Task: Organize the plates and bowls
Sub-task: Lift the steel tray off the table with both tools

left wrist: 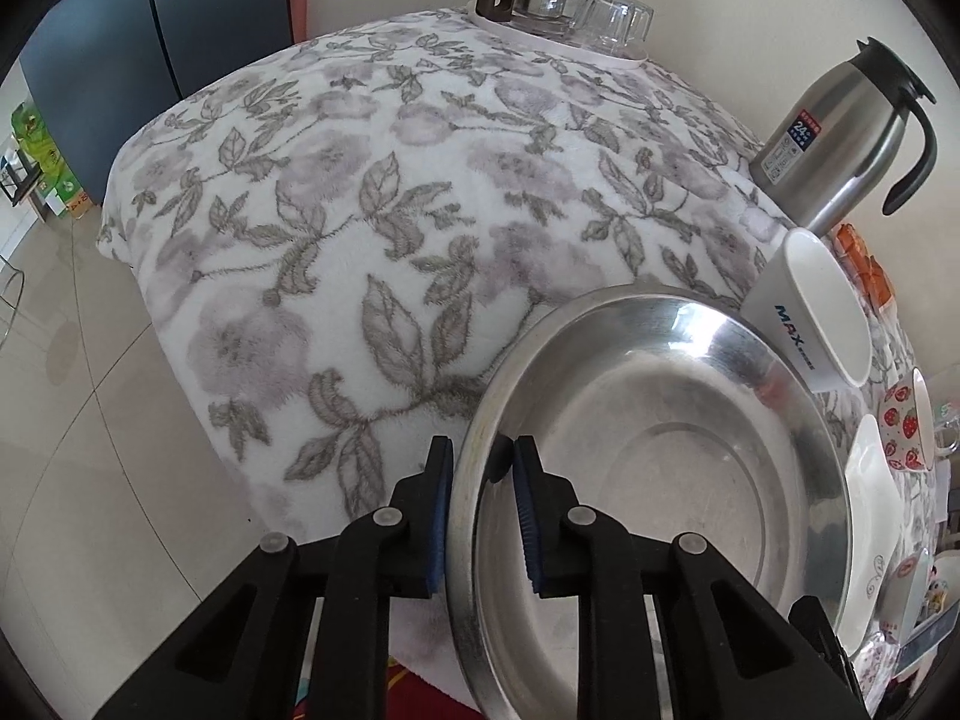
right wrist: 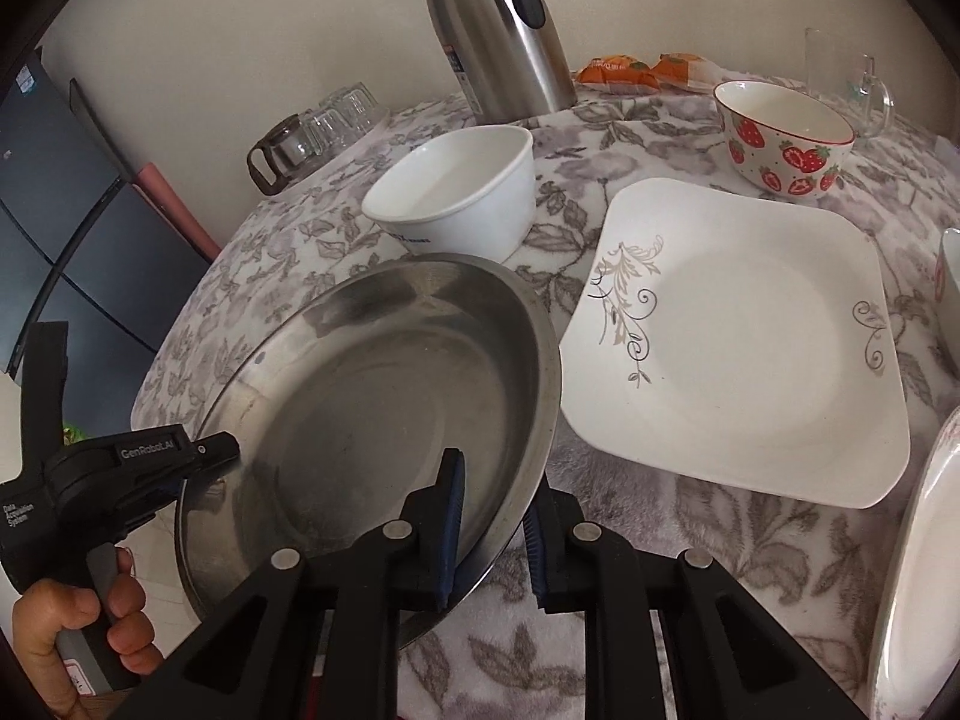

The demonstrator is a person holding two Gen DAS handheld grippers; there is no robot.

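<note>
Round stainless-steel plate with a raised rim, tilted and held off the floral fleece tablecloth, near the table's front-left edge. Pinched at two rim points: left gripper nearly closed, one blue pad outside the rim and one inside; right gripper likewise narrowed on the opposite rim, one pad inside the dish, the other under the lip. Left tool visible from the right wrist view, gripped below by a hand. Just behind the steel plate, a plain white bowl with blue lettering; to its right, a square white plate with grey scroll pattern lying flat on the cloth. Further back, a strawberry-printed bowl, a steel thermos jug, a clear glass mug, and a glass carafe with upturned glasses on a white tray. Probably mid-carry, toward stacking with the square plate. Main risk: smooth, thin metal rim slipping from narrow pads if the two grips twist against each other or pull apart, dropping the plate off the near table edge. Second risk: swinging the tilted plate rightward and clipping the white bowl's wall, or scraping the square plate on landing.
</note>
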